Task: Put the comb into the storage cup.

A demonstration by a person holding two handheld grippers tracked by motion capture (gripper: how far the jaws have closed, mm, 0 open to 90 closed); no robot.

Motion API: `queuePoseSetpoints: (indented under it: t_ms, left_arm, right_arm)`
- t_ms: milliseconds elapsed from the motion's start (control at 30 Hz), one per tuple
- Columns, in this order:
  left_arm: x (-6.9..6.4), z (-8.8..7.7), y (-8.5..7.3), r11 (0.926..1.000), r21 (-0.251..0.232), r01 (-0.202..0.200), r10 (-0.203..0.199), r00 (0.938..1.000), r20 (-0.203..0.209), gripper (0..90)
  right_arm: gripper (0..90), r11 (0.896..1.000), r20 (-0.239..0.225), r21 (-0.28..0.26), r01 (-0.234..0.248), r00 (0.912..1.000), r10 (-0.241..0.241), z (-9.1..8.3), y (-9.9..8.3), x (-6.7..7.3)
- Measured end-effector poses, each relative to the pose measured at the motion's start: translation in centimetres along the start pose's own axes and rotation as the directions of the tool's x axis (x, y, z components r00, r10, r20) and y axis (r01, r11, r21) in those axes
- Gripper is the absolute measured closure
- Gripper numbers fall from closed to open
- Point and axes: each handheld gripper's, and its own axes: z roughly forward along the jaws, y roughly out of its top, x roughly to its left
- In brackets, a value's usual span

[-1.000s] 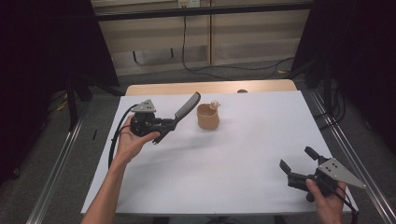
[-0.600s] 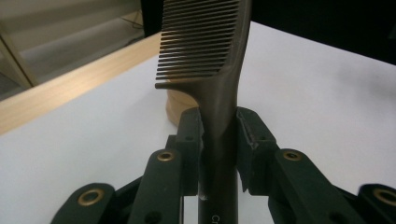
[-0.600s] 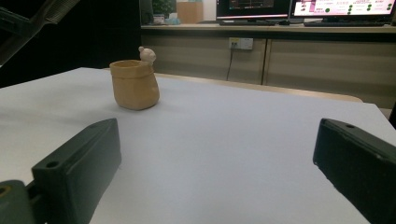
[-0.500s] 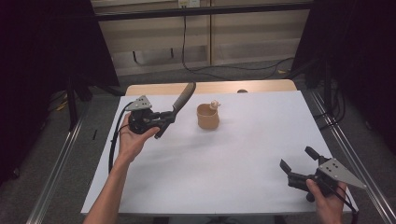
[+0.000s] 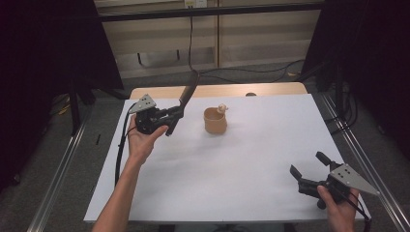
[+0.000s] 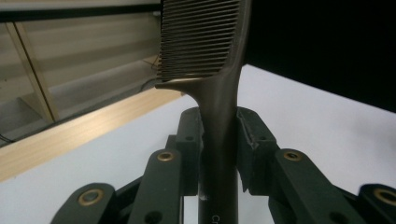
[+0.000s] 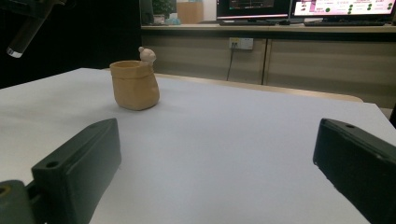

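Observation:
A dark brown comb (image 5: 186, 94) slants up and away above the table's far left, its handle clamped in my left gripper (image 5: 173, 116). In the left gripper view the pads (image 6: 247, 140) press on the handle from both sides, and the comb's teeth (image 6: 198, 42) rise above them. A tan cup (image 5: 215, 122) with a small figure (image 5: 222, 107) on its rim stands just right of the comb. My right gripper (image 5: 307, 163) rests near the front right corner, open, with nothing between its jaws. The right gripper view faces the cup (image 7: 134, 86) across the bare sheet.
A white sheet (image 5: 232, 174) covers the table, with a wooden strip (image 5: 270, 90) along the far edge. Metal rails (image 5: 63, 164) run down both sides. Cables lie on the floor beyond. Screens (image 7: 303, 7) stand on a far counter.
The comb has tipped up steeper in my left gripper, its far end rising and swinging a little left. The right gripper has not moved.

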Motion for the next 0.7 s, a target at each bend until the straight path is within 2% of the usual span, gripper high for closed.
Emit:
queuePoseSetpoints:
  t_ms: [100, 167, 233, 267, 367, 467, 633, 700]
  left_arm:
    - [-0.1, 0.2, 0.1, 0.9996, -0.028, 0.004, -0.005, 1.0, -0.001, 72.8]
    - [-0.2, 0.4, 0.1, 0.9981, -0.053, 0.03, -0.029, 0.9995, 0.015, 72.7]
    - [-0.3, 0.5, 0.2, 0.9974, -0.071, 0.008, -0.009, 0.9999, -0.009, 72.7]
    - [-0.3, 0.5, 0.2, 0.9962, -0.083, 0.027, -0.026, 0.9996, 0.006, 72.7]
    - [-0.3, 0.6, 0.5, 0.9945, -0.101, 0.03, -0.03, 0.9995, -0.002, 72.7]
    - [-0.1, 0.9, 1.0, 0.9949, -0.101, -0.002, 0.001, 0.9998, -0.018, 72.7]
    - [0.4, 1.1, 1.9, 0.9893, -0.145, -0.006, 0.001, 0.9995, -0.031, 72.7]
    - [0.3, 1.3, 2.0, 0.9889, -0.148, -0.004, 0.0, 0.9996, -0.028, 72.7]
  right_arm:
    - [0.2, 1.0, -0.001, 0.0, 0.001, 1.0, -0.001, 0.0, 0.0, 0.0]
    - [0.2, 1.0, -0.001, -0.001, 0.003, 1.0, -0.003, 0.0, 0.0, 0.0]
    - [0.2, 1.0, 0.0, -0.003, 0.005, 1.0, -0.005, 0.0, 0.0, 0.0]
    - [0.2, 1.0, -0.001, -0.002, 0.002, 1.0, -0.002, -0.1, 0.0, 0.0]
    - [0.2, 1.0, -0.002, -0.002, 0.004, 1.0, -0.004, 0.0, 0.0, 0.0]
    - [0.2, 1.0, -0.002, -0.004, 0.002, 1.0, -0.002, 0.0, 0.0, 0.0]
    - [0.2, 1.0, -0.003, -0.003, 0.003, 1.0, -0.003, 0.0, 0.0, 0.0]
    - [0.2, 1.0, -0.002, -0.004, 0.002, 1.0, -0.002, 0.0, 0.0, 0.0]
